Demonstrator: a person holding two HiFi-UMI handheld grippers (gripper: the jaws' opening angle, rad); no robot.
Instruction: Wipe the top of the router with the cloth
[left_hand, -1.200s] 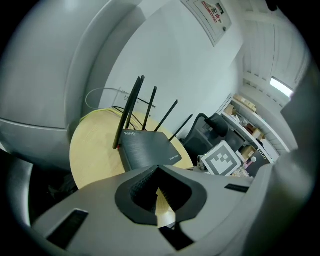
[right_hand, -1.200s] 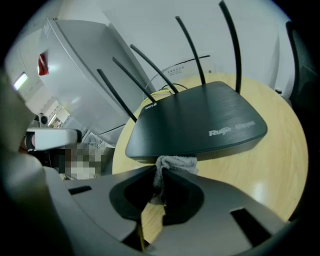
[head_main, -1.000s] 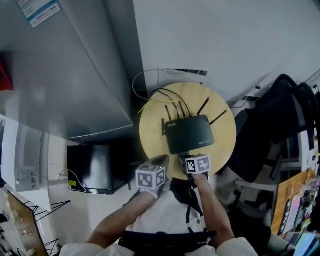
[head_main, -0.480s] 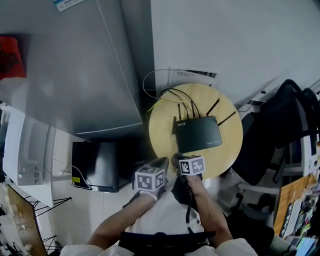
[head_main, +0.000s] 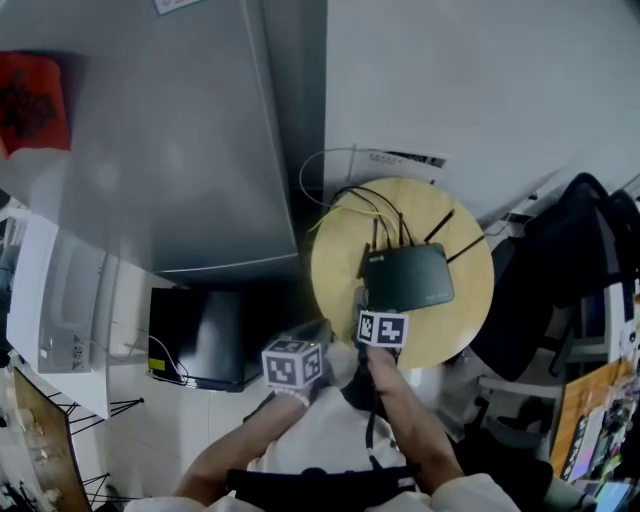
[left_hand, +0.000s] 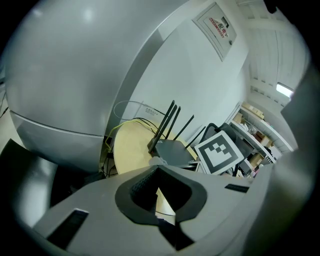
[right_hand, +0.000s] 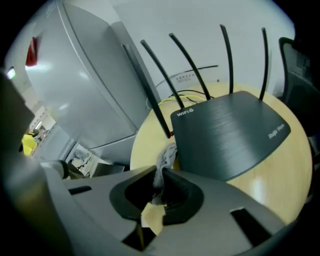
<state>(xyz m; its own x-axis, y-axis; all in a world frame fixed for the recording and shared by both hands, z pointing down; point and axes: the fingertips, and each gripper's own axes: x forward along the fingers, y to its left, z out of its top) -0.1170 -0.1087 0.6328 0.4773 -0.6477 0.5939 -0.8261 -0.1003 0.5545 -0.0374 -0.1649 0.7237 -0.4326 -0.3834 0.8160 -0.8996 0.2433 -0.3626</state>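
The right gripper (right_hand: 161, 174) pinches the cloth (right_hand: 168, 155) in its fingers beside the router (right_hand: 230, 132) on the desk (right_hand: 147, 145), ready to wipe its top. The left gripper (left_hand: 157, 169), fingers pressed together and empty, hangs aside.

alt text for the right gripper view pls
The right gripper, jaws closed on a grey cloth, sits beside the left edge of a black four-antenna router on a round wooden table. A grey cabinet stands left.

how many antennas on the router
4 antennas, all rising from the back edge of the router in the right gripper view: one at the far left, two in the middle, one at the right. None looks hidden.
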